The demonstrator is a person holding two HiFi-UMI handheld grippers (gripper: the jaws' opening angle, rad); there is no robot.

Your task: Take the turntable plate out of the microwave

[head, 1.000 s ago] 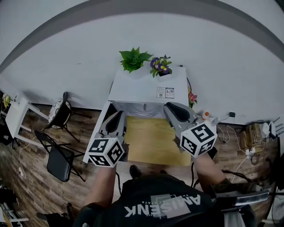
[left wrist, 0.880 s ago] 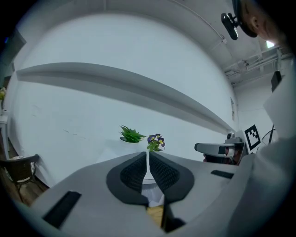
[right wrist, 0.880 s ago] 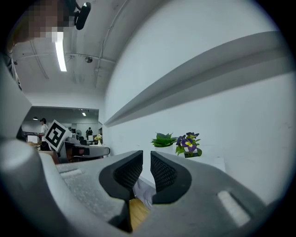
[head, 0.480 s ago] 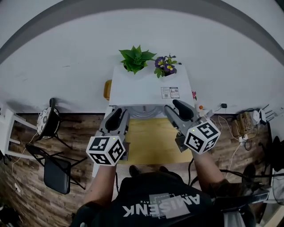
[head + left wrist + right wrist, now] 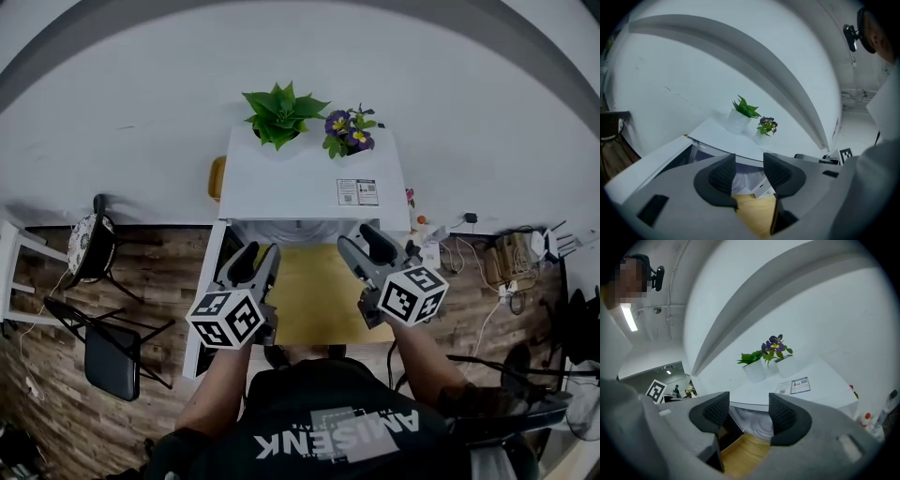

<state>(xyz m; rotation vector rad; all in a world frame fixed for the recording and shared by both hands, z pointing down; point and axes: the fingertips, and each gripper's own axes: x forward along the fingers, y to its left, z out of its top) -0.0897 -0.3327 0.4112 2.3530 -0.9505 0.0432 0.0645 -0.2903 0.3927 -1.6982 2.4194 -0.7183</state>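
Brown wood planks made up the floor (image 5: 56, 394), where a black folding chair (image 5: 112, 349) and a round stool with a patterned seat (image 5: 89, 246) stood at the far left. Next came the white microwave door (image 5: 204, 300), swung open along the left edge of the yellow wooden table (image 5: 314, 305).

Beside that door, over the table's near left corner, the left tongs (image 5: 261, 251) pointed at the oven's mouth. In the left gripper view the left tongs (image 5: 745, 166) had just been opening; their dark ribbed pads stood wide, with nothing pressed between them.

At the table's far edge sat the boxy white microwave (image 5: 300, 183). On its top were a leafy green plant in a white pot (image 5: 279, 114), a small pot of purple flowers (image 5: 347, 131) just right of it, and two printed labels (image 5: 353, 192) near the front right corner. Inside the open cavity lay a pale, glassy shape, apparently the round turntable plate (image 5: 298, 232), well ahead of both pairs of pads and touched by neither.

Over the table's near right corner the right tongs (image 5: 359, 242) aimed the same way. In the right gripper view the right tongs (image 5: 749, 411) had also just been opening and stood wide, framing the turntable plate (image 5: 751, 423) without contact.

Tangled cables (image 5: 502, 258) lay on the floor at the far right.
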